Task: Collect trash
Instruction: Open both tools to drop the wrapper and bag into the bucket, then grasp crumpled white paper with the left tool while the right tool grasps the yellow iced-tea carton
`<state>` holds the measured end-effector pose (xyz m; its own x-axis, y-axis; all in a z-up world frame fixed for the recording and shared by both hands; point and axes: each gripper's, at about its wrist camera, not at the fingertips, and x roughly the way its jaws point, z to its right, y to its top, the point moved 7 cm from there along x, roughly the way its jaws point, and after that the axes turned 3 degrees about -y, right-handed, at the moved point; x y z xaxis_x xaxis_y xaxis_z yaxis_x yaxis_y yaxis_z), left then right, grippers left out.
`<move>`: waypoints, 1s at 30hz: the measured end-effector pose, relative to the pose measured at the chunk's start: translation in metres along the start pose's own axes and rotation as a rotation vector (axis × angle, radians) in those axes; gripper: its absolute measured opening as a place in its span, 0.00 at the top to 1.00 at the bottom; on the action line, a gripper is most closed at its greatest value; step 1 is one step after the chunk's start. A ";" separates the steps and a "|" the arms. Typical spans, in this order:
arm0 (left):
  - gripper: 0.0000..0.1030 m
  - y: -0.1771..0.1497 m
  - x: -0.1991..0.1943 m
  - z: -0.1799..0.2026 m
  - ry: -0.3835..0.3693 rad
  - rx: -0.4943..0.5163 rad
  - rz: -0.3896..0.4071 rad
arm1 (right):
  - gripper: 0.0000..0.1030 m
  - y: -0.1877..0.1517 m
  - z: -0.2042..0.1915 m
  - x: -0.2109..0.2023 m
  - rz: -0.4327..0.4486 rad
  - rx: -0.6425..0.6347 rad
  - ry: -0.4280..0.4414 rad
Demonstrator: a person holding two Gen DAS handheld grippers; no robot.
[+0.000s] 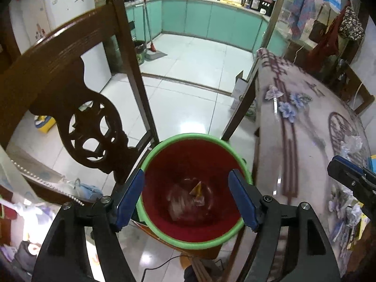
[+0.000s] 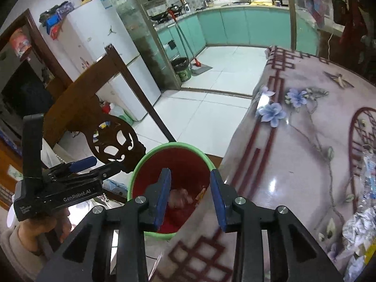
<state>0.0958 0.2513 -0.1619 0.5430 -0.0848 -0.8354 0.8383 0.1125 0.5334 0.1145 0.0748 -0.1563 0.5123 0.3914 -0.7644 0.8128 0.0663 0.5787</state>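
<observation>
A red trash bin with a green rim (image 1: 195,138) stands on the floor between a wooden chair and the table; it also shows in the right wrist view (image 2: 178,144). Crumpled wrappers (image 1: 188,199) lie at its bottom, also seen from the right (image 2: 179,197). My left gripper (image 1: 186,193) hangs open and empty right above the bin's mouth. My right gripper (image 2: 190,193) is open and empty above the bin's right side, at the table edge. More crumpled trash (image 2: 359,225) lies on the table at the right, also visible in the left wrist view (image 1: 350,213).
A carved wooden chair (image 1: 77,98) stands left of the bin. The table with a flowered cloth (image 2: 305,141) is to the right. White tiled floor (image 1: 188,89) leads to a kitchen with teal cabinets. A small dark bin (image 2: 182,68) and a mop stand near the fridge.
</observation>
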 end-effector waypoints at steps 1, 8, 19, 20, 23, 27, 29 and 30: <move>0.29 0.000 -0.005 0.006 -0.009 0.005 0.008 | 0.69 -0.001 0.004 -0.008 0.008 0.003 -0.004; 0.29 -0.010 -0.023 0.049 -0.047 0.032 0.024 | 0.69 -0.025 0.032 -0.061 0.037 0.001 -0.029; 0.28 -0.046 -0.038 0.177 -0.130 0.148 -0.008 | 0.64 -0.097 0.173 -0.150 -0.045 -0.046 -0.198; 0.27 -0.049 -0.039 0.189 -0.142 0.157 -0.011 | 0.60 -0.101 0.196 -0.158 -0.077 -0.079 -0.227; 0.24 -0.060 -0.041 0.231 -0.178 0.202 -0.025 | 0.54 -0.108 0.252 -0.172 -0.147 -0.190 -0.304; 0.22 -0.072 -0.038 0.281 -0.217 0.253 -0.051 | 0.54 -0.119 0.292 -0.170 -0.261 -0.395 -0.333; 0.22 -0.077 -0.031 0.302 -0.230 0.268 -0.075 | 0.54 -0.124 0.305 -0.158 -0.317 -0.497 -0.303; 0.22 -0.078 -0.028 0.310 -0.235 0.268 -0.087 | 0.54 -0.125 0.306 -0.151 -0.334 -0.526 -0.290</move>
<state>0.0300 -0.0618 -0.1390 0.4396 -0.3118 -0.8423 0.8479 -0.1654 0.5037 0.0203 -0.2734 -0.2001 0.3704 0.0158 -0.9287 0.7350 0.6064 0.3034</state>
